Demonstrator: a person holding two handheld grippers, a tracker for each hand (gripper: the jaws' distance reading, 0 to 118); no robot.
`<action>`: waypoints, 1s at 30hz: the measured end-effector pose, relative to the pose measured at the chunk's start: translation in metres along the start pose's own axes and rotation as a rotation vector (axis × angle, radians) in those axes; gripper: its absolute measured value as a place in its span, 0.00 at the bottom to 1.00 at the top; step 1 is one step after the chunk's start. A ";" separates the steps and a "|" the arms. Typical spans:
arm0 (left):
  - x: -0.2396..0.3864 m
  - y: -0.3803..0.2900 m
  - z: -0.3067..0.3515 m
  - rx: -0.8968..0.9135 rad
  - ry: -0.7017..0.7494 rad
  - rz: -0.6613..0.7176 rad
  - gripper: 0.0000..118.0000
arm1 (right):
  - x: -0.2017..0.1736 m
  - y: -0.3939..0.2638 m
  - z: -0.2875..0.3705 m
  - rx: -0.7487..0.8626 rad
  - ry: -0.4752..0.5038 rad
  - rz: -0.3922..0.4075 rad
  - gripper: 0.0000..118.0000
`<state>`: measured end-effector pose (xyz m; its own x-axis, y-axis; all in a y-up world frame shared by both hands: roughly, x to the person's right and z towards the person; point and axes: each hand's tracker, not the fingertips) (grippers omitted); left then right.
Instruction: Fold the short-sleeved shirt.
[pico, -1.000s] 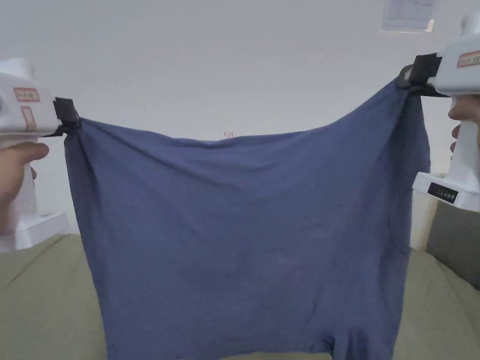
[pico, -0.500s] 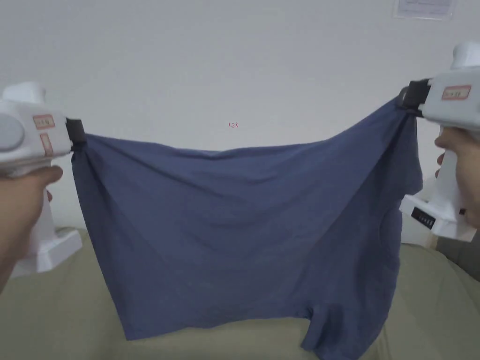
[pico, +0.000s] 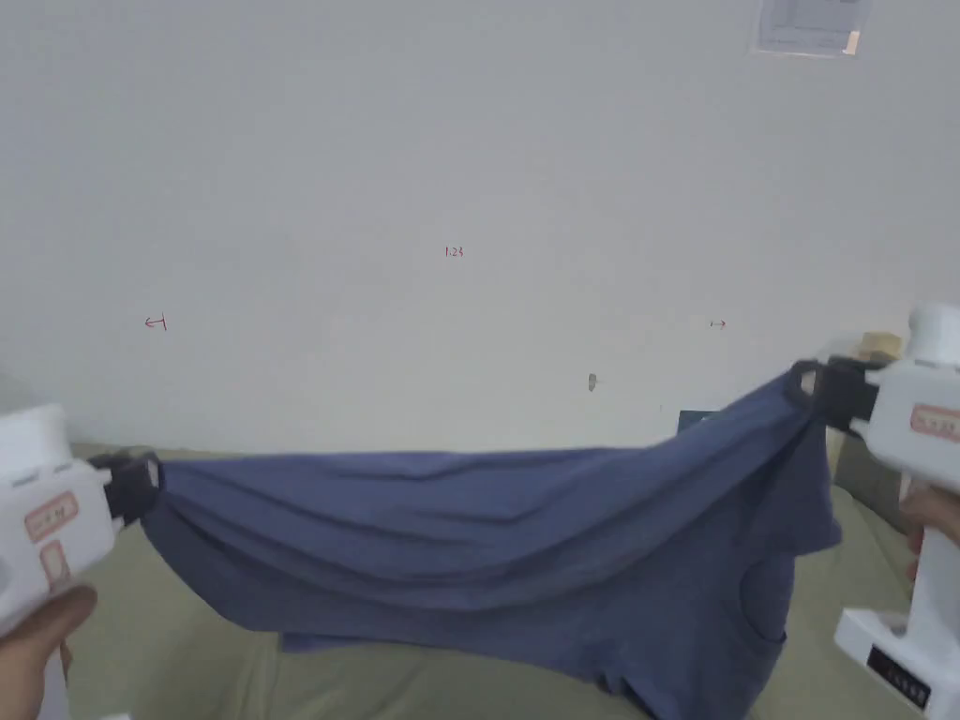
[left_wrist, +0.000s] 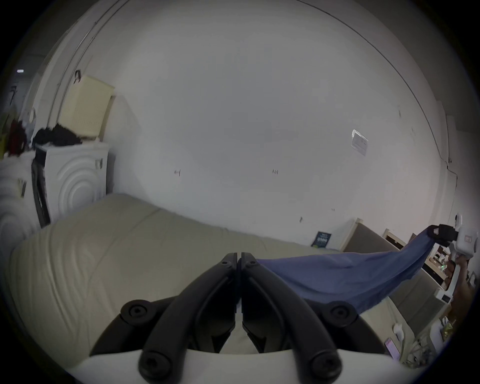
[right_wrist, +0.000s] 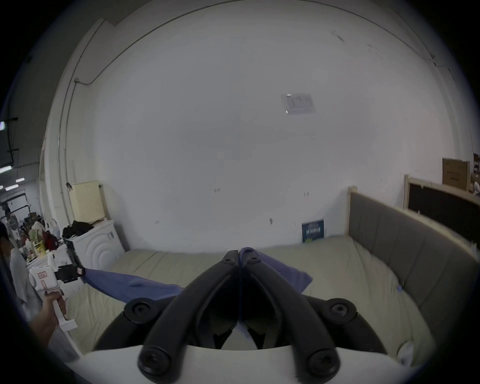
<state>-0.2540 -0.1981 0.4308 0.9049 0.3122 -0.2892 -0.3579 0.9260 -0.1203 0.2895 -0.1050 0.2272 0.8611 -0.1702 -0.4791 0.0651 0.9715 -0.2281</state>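
A blue short-sleeved shirt (pico: 487, 534) hangs stretched between my two grippers, low over the bed. My left gripper (pico: 150, 476) is shut on the shirt's left corner, and its jaws (left_wrist: 239, 259) press together with blue cloth (left_wrist: 337, 278) trailing off to the right. My right gripper (pico: 804, 386) is shut on the other corner, held a little higher. In the right gripper view its jaws (right_wrist: 240, 256) pinch the blue fabric (right_wrist: 283, 272). The shirt's lower part with the neckline (pico: 764, 600) sags onto the bed at the right.
A beige bed (pico: 169, 647) lies under the shirt, against a white wall (pico: 469, 187). A grey padded headboard (right_wrist: 405, 249) stands at the bed's right end. White washing machines (left_wrist: 75, 179) with dark clothes on top stand past the bed's left end. A person stands far left in the right gripper view.
Both grippers have come down a long way with the shirt, which hung upright as a wide sheet before. Its lower part now rests on the bed.
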 end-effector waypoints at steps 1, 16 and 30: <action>-0.002 -0.017 0.014 -0.032 -0.008 0.018 0.01 | 0.001 -0.024 0.020 -0.013 0.004 -0.022 0.01; -0.058 -0.269 0.179 -0.474 0.076 0.063 0.02 | 0.028 -0.343 0.167 -0.554 -0.093 -0.040 0.42; -0.008 -0.256 0.257 -0.524 0.133 -0.287 0.00 | -0.023 -0.347 0.250 -0.593 -0.134 -0.030 0.03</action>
<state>-0.1101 -0.3827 0.7082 0.9577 0.0052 -0.2876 -0.1999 0.7309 -0.6525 0.3732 -0.3972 0.5299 0.9218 -0.1367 -0.3627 -0.1680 0.7024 -0.6917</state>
